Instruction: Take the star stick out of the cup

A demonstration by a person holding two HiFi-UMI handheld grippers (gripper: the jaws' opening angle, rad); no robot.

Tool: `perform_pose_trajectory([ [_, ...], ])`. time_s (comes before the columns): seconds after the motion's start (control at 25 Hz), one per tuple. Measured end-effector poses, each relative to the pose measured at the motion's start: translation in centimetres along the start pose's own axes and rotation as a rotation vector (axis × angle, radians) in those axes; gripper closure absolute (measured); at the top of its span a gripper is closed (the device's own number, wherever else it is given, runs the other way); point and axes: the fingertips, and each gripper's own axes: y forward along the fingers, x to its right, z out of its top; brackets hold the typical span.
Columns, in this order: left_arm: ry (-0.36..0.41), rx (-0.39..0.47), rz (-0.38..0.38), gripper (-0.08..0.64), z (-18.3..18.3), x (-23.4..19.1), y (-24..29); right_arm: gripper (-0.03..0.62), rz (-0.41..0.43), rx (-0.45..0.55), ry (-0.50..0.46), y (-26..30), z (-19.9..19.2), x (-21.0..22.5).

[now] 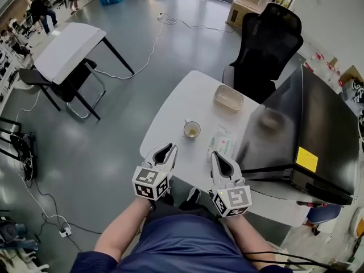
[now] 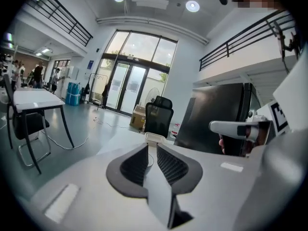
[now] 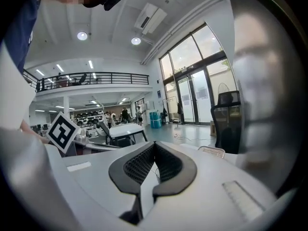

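A small white cup (image 1: 191,129) stands on the white table (image 1: 182,98), with something yellow inside that is too small to make out. My left gripper (image 1: 168,148) hovers near the table's front edge, below and left of the cup. Its jaws are nearly together with only a thin slit and nothing between them (image 2: 152,147). My right gripper (image 1: 216,154) is level with it, below and right of the cup, and its tips touch on nothing (image 3: 155,144). Neither gripper touches the cup, and both gripper views hide it behind the jaws.
A clear plastic container (image 1: 228,97) sits at the table's far side. A pale packet (image 1: 223,142) lies right of the cup. A large black box (image 1: 310,135) fills the table's right part. A black office chair (image 1: 267,44) stands behind the table.
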Motion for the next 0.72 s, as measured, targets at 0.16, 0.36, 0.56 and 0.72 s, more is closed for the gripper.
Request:
perform_pose_trajectory([
  [0.16, 0.030, -0.091, -0.050, 0.509, -2.3, -0.8, 2.8, 0.586, -0.067, 0.004, 0.006, 0.0, 0.3, 0.4],
  [0.36, 0.090, -0.187, -0.077, 0.455, -4.4, -1.7, 6.0, 0.584, -0.141, -0.003, 0.014, -0.1, 0.4, 1.1],
  [0.56, 0.086, -0.252, -0.099, 0.449, -6.4, -2.1, 8.4, 0.584, -0.207, -0.013, 0.023, -0.7, 0.1, 1.9],
  [0.72, 0.080, -0.276, -0.098, 0.451, -7.2, -2.2, 9.9, 0.585, -0.259, -0.008, 0.041, -1.4, -0.2, 3.0],
])
